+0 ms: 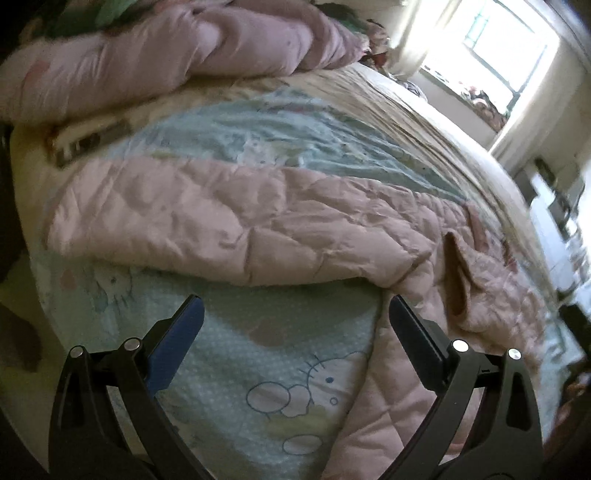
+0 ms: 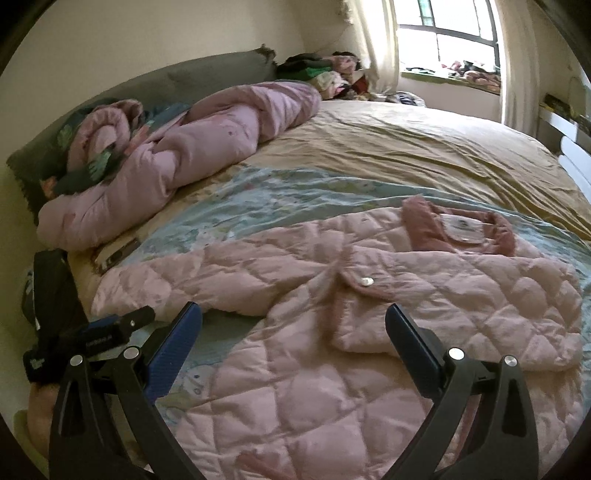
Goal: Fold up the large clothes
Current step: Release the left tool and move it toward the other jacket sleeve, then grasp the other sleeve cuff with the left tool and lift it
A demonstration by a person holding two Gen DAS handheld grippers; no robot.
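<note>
Hovering over pink jacket (image 2: 369, 295) on bed (image 2: 406, 147).
Left gripper (image 1: 295, 325) and right gripper (image 2: 293, 325): jaws wide apart, holding nothing; sleeve (image 1: 221, 229) outstretched.

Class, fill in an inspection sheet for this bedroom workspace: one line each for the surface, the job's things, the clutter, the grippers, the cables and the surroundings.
Surface: bed with a tan sheet; a pale blue cartoon-print cover lies over its near part.
Job's things: pink quilted jacket spread flat on the cover, collar towards the window, one sleeve stretched sideways, front snap visible.
Clutter: bunched pink duvet by the headboard; piled clothes in the far corner.
Grippers: left gripper open, over the cover, holding nothing; right gripper open, over the jacket, holding nothing.
Cables: nothing seen.
Surroundings: bright window with a curtain; cluttered sill.
</note>
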